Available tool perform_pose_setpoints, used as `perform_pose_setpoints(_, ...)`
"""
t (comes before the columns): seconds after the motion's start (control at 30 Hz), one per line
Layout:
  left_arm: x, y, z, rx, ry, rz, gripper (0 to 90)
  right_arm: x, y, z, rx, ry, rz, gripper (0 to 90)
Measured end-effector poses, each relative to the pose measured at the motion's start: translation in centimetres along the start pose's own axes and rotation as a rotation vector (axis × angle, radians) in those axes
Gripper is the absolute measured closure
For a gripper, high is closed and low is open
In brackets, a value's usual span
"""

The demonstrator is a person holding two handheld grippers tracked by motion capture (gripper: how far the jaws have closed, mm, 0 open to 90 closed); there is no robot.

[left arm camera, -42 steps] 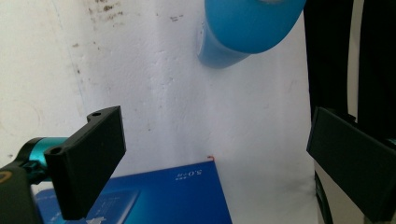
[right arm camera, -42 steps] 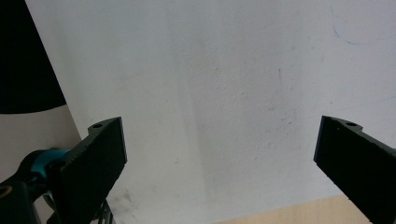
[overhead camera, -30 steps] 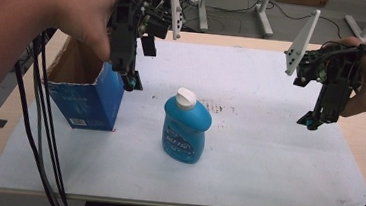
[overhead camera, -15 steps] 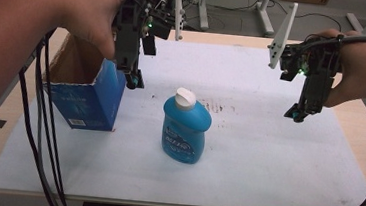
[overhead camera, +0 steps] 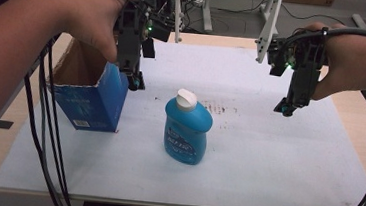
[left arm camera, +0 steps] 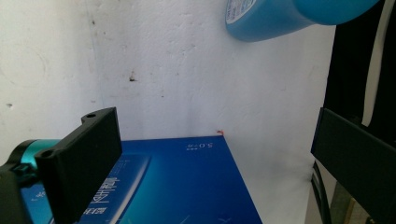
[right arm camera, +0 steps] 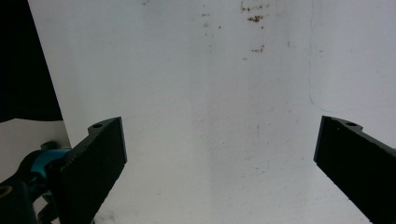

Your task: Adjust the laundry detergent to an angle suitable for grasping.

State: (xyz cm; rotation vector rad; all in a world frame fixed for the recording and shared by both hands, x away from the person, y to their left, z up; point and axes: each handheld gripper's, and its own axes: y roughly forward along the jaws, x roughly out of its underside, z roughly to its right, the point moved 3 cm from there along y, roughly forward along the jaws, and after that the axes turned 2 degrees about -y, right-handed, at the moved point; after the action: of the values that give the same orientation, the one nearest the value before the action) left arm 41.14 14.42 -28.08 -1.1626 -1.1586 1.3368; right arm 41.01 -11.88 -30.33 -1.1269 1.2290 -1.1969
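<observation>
Bottle [overhead camera: 187, 127]: blue, white cap, upright — mid white sheet [overhead camera: 275, 171] on the worktop.
Box [overhead camera: 91, 95]: blue carton, top open, near left edge.
Left gripper [overhead camera: 135, 81]: jaws apart, over box's right wall.
Right gripper [overhead camera: 286, 110]: jaws wide — above bare sheet, right side.

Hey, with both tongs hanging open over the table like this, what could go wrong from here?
1. The left tongs hang right at the open blue box's near corner; coming down, a jaw might catch the rim and tip or shove it.
2. The blue bottle stands upright and narrow between the hands; a sideways sweep by the right tongs may topple it.
</observation>
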Motion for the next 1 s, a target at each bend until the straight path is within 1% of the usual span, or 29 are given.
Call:
perform_pose_setpoints(0.1,0.15,0.08,0.01,0.003,-0.006,-0.012,1.7,-0.15,0.02,0.01,-0.001,-0.007,0.005,1.4)
perform_pose_setpoints(0.2,0.25,0.02,-0.02,-0.001,-0.011,-0.006,1.7,-0.14,0.12,0.04,0.0,-0.005,0.0,1.4)
perform_pose_setpoints(0.33,0.25,0.15,-0.17,0.0,-0.006,-0.007,1.7,-0.19,0.14,-0.03,-0.002,0.0,-0.008,1.4)
perform_pose_setpoints(0.47,0.16,0.17,-0.35,0.007,0.002,-0.001,1.7,-0.21,0.1,-0.07,0.001,-0.004,-0.003,1.4)
perform_pose_setpoints(0.6,0.14,0.07,-0.23,0.006,-0.001,0.005,1.7,-0.07,-0.08,0.02,0.006,0.005,-0.005,1.4)
perform_pose_setpoints(0.63,0.12,0.05,-0.18,0.004,0.0,0.004,1.8,-0.05,-0.21,-0.07,0.003,0.014,-0.004,1.4)
perform_pose_setpoints(0.83,-0.13,-0.05,0.0,0.002,-0.004,0.011,1.8,0.01,-0.45,-0.43,0.008,0.007,0.002,1.4)
perform_pose_setpoints(0.87,-0.16,-0.06,-0.02,-0.001,-0.004,0.009,1.7,0.03,-0.48,-0.5,0.007,0.011,-0.003,1.4)
perform_pose_setpoints(0.93,-0.17,-0.01,0.04,-0.003,-0.008,0.003,1.7,0.1,-0.45,-0.41,0.011,0.003,-0.001,1.4)
perform_pose_setpoints(1.0,-0.22,0.04,0.08,-0.006,-0.003,0.001,1.8,0.19,-0.48,-0.45,0.013,0.011,-0.007,1.4)
